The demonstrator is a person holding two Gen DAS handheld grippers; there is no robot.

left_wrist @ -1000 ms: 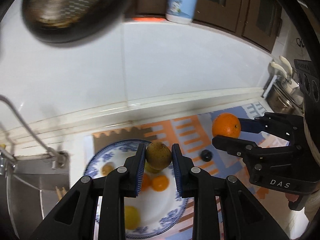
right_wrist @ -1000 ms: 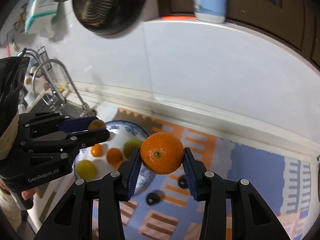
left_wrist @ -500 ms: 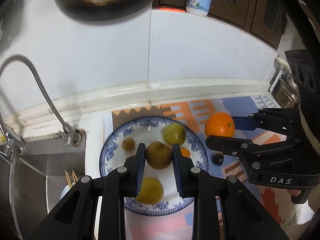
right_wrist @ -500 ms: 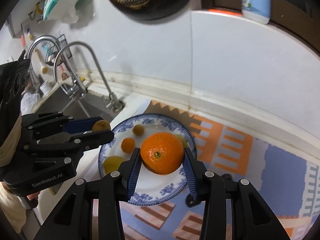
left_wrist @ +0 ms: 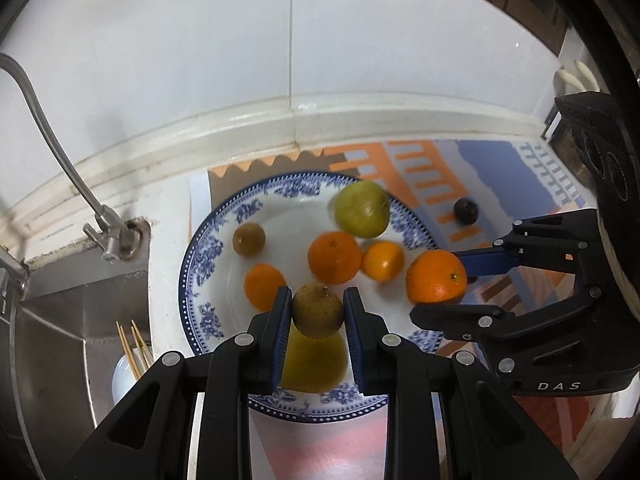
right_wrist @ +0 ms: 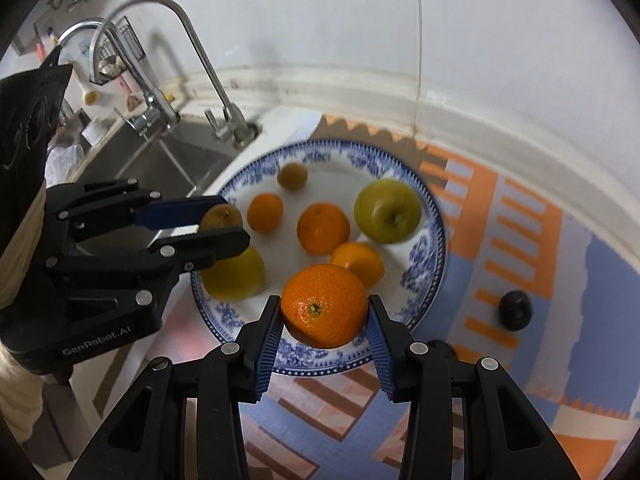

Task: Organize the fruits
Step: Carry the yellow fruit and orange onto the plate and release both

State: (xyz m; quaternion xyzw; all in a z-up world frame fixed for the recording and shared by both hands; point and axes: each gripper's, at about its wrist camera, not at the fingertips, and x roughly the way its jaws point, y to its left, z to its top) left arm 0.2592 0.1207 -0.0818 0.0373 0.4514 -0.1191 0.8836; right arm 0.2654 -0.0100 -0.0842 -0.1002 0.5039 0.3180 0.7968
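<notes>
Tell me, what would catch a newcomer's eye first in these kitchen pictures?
Probably the blue-patterned plate beside the sink, loaded with oranges and a green apple. Over its near edge, the right gripper clamps a bright orange, and the left gripper clamps a brown fruit. A small dark fruit lies alone on the colourful mat, right of the plate.

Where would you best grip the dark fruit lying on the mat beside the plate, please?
Grip the dark fruit across its round middle, coming from above: it lies alone on the patterned mat, clear of the plate, so fingers fit either side.
</notes>
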